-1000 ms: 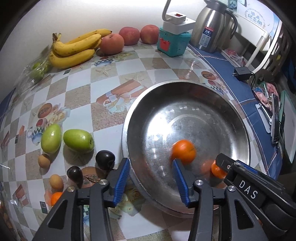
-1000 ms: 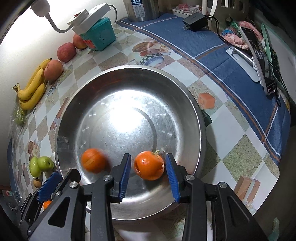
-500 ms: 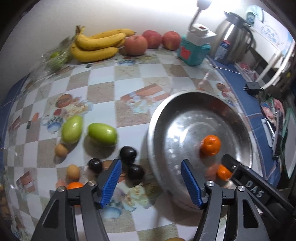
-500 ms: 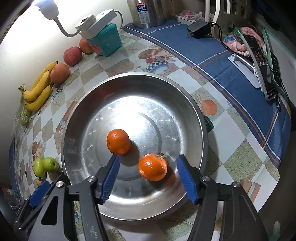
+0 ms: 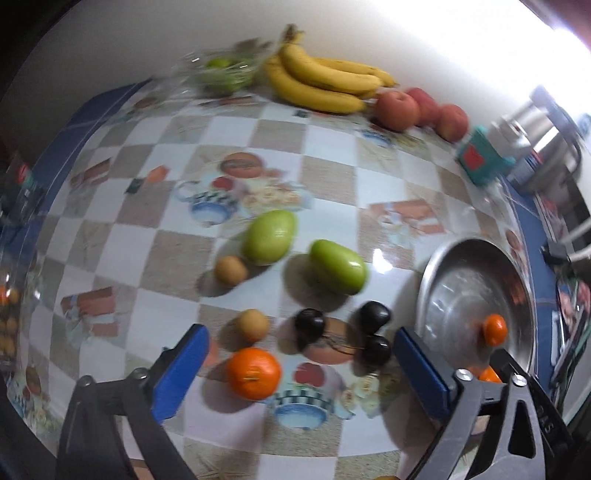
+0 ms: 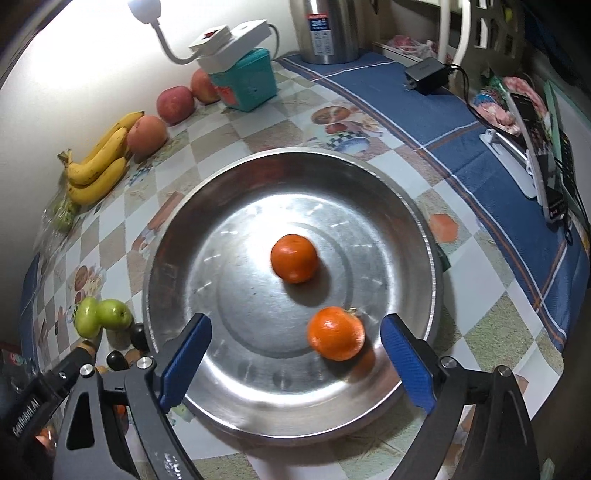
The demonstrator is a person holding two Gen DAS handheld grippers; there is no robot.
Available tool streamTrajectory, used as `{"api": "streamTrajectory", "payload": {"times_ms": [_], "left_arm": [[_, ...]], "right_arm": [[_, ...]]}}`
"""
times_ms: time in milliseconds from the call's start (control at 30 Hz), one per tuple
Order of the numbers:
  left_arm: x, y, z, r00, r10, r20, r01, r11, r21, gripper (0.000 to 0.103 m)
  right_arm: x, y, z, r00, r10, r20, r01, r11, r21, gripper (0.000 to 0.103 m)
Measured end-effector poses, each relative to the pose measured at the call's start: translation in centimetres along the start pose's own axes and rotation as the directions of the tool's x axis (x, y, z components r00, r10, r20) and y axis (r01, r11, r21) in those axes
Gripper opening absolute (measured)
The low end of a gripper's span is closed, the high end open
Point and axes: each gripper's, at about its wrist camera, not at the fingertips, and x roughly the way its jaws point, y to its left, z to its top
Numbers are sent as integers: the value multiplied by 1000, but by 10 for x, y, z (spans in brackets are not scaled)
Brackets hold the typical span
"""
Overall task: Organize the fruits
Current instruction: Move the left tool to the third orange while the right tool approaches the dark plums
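A steel bowl (image 6: 173,236) holds two oranges, one near its middle (image 6: 294,258) and one near its front wall (image 6: 335,339). My right gripper (image 6: 295,363) is open and empty above the bowl's front rim. My left gripper (image 5: 301,369) is open and empty over the table left of the bowl (image 5: 428,273). A third orange (image 5: 253,373) lies on the table between its fingers. Beyond it lie three dark plums (image 5: 309,325), two small brown fruits (image 5: 252,325) and two green mangoes (image 5: 338,266).
Bananas (image 5: 325,81), three peaches (image 5: 397,110) and a bag of green fruit (image 5: 225,72) lie along the back wall. A teal box (image 6: 245,86) with a power strip and a steel kettle (image 6: 325,29) stand behind the bowl. A charger (image 6: 424,75) and clutter sit on the right.
My left gripper swung left from the bowl to over the loose fruit and opened wider. My right gripper opened, let go of its orange and drew back; the other orange rolled to the bowl's middle.
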Motion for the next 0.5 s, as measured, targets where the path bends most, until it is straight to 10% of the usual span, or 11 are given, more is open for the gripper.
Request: {"api": "streamTrajectory", "payload": {"times_ms": [500], "left_arm": [[-11, 85, 0, 997, 71, 20, -66, 979, -193, 103]], "right_arm": [[-3, 56, -16, 986, 163, -17, -163, 958, -234, 98]]}}
